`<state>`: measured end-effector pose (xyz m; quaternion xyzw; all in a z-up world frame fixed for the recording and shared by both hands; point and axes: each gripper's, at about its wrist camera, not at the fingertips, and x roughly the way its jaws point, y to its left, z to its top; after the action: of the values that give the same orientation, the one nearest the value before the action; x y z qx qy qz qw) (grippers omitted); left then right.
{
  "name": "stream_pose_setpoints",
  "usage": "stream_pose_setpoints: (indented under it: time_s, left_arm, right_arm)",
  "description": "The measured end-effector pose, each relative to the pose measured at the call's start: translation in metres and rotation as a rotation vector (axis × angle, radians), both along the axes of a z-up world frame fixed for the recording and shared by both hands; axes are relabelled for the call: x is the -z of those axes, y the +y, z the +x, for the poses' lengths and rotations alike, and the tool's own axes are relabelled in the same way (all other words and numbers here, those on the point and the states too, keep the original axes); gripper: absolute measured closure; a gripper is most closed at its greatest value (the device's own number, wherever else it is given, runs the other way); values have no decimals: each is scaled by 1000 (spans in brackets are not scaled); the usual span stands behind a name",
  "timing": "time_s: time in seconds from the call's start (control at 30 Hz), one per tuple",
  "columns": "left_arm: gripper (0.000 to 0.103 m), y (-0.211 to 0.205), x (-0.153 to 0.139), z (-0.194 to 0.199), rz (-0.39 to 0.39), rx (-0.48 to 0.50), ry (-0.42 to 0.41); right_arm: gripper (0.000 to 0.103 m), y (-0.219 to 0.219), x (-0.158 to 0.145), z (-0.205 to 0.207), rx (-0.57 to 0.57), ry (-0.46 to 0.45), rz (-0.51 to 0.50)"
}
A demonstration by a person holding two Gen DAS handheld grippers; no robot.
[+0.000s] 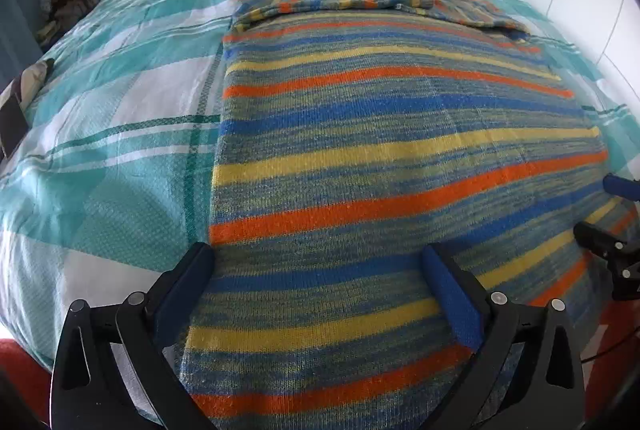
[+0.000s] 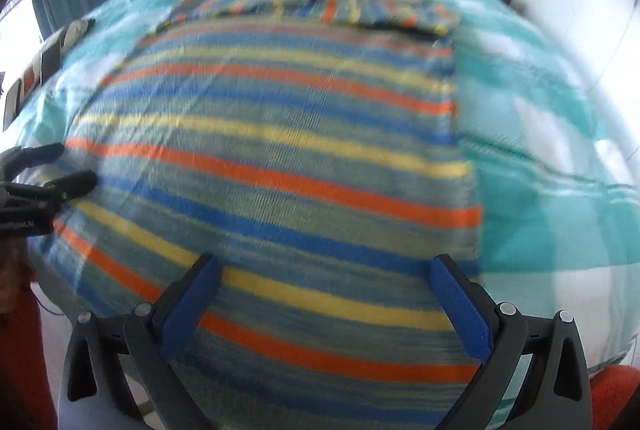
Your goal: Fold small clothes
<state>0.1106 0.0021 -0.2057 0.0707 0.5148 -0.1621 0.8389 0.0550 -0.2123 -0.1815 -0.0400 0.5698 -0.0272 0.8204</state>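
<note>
The striped sweater [image 1: 380, 134] lies spread flat on the bed [image 1: 120, 102], its body smoothed out lengthwise and both sleeves already turned in across the chest at the far end, well ahead of both tools; I take that as the reason it lies so neat, a tidy rectangle ready to be doubled over from the hem. The hem is the near end, and that is where both tools hover. The left gripper [image 1: 320, 290] has its jaws spread as wide as I can see them go, nothing caught between them, one finger [image 1: 184, 290] over the sweater's left edge where knit meets the checked bedcover and the other finger [image 1: 452, 294] over the stripes; whether the tips brush the wool I cannot tell. The right gripper [image 2: 328, 298] stands just as wide and empty, poised over the hem nearer the sweater's right edge, with bare cover just beyond its outer finger. Each tool shows at the margin of the other's view, so they sit side by side along the same end. The right view is smeared, so fine contact there is unclear. My guess is each is lining up to pinch a hem corner and carry it toward the collar.
</note>
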Motion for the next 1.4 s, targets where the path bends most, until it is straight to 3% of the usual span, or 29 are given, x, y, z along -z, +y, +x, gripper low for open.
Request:
stream_pose_setpoints:
  time_s: [0.1, 1.4]
  left_arm:
    - [1, -1, -1, 5, 5, -6, 27]
    - [1, -9, 6, -3, 50, -2, 4]
  right_arm:
    - [0, -1, 4, 0, -19, -8, -5]
    - [0, 2, 12, -7, -20, -41, -10]
